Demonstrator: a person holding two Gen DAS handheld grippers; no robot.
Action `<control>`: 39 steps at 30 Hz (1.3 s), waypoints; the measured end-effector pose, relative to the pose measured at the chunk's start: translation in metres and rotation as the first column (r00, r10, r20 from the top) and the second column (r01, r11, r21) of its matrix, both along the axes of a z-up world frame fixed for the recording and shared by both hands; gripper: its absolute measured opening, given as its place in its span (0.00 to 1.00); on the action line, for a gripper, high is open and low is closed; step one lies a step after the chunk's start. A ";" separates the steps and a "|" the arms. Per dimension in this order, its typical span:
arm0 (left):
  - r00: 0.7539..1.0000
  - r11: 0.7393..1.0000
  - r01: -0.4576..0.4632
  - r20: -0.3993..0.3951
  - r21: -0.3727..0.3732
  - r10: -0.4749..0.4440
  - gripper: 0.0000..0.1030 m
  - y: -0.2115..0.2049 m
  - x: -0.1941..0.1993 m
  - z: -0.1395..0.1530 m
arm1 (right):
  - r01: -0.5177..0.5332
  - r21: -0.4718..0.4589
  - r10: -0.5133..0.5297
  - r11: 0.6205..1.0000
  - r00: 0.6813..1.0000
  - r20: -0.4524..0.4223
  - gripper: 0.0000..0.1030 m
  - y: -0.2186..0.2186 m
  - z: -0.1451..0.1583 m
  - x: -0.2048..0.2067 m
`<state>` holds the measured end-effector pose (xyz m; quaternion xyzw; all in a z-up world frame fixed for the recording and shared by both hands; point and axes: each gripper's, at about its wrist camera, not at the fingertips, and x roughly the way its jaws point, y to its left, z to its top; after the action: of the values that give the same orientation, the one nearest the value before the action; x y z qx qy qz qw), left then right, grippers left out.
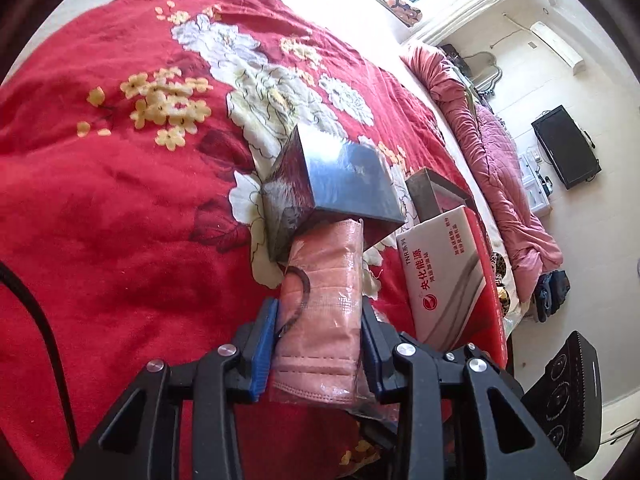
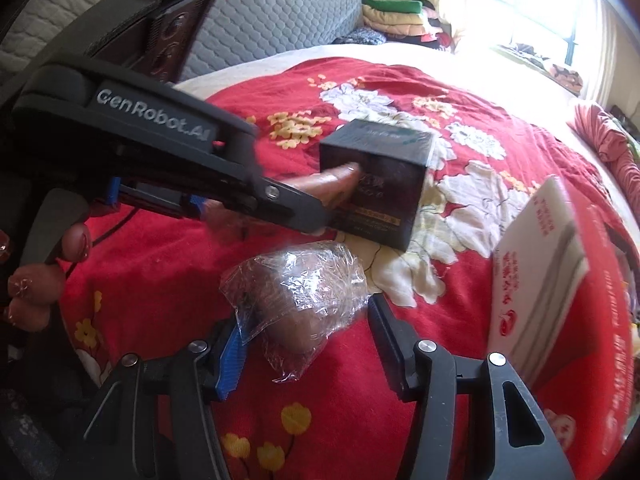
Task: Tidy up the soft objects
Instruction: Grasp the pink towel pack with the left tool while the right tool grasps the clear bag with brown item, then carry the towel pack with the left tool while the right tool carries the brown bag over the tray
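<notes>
My left gripper (image 1: 319, 305) is shut on a pink pack of face masks (image 1: 324, 280) in clear wrap, blue pads pressing both its sides. The pack's far end touches a dark glossy box (image 1: 344, 176) on the red floral bedspread (image 1: 120, 200). From the right wrist view, the left gripper (image 2: 324, 200) comes in from the left, with the pink pack (image 2: 336, 179) against the dark box (image 2: 376, 184). My right gripper (image 2: 306, 316) stands open around a brown object in crinkled clear wrap (image 2: 296, 296) lying on the bedspread (image 2: 400, 380). Its fingers touch only the loose wrap.
A white box with red print (image 1: 444, 272) (image 2: 536, 272) leans at the bed's right side, with a small grey box (image 1: 432, 192) behind it. A pink quilt (image 1: 500, 160) lies past the bed edge. A grey padded headboard (image 2: 260, 12) stands behind. A hand (image 2: 36, 288) holds the left gripper.
</notes>
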<state>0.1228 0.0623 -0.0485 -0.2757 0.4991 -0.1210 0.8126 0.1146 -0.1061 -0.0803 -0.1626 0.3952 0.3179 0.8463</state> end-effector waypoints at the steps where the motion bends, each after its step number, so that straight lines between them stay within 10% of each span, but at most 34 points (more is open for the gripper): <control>1: 1.000 1.000 -0.007 0.021 0.025 0.006 0.37 -0.001 -0.004 0.010 | 0.008 0.015 -0.008 1.000 1.000 0.012 0.57 -0.005 0.007 -0.002; 14: 0.972 0.975 0.096 0.191 0.203 -0.136 0.37 -0.085 -0.015 0.099 | 0.274 0.244 -0.325 0.930 0.923 0.206 0.57 -0.130 0.113 -0.001; 27: 0.906 0.886 0.266 0.216 0.380 -0.364 0.37 -0.237 0.005 0.126 | 0.510 0.305 -0.581 0.804 0.783 0.224 0.57 -0.265 0.126 -0.013; 39: 0.876 0.805 0.363 0.123 0.470 -0.467 0.37 -0.320 0.035 0.090 | 0.616 0.337 -0.678 0.712 0.728 0.103 0.57 -0.332 0.102 -0.004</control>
<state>0.1577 -0.2577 0.0414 0.0444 0.4630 -0.2144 0.8589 0.1105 -0.4384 0.0212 0.0740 0.2821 0.0320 0.9560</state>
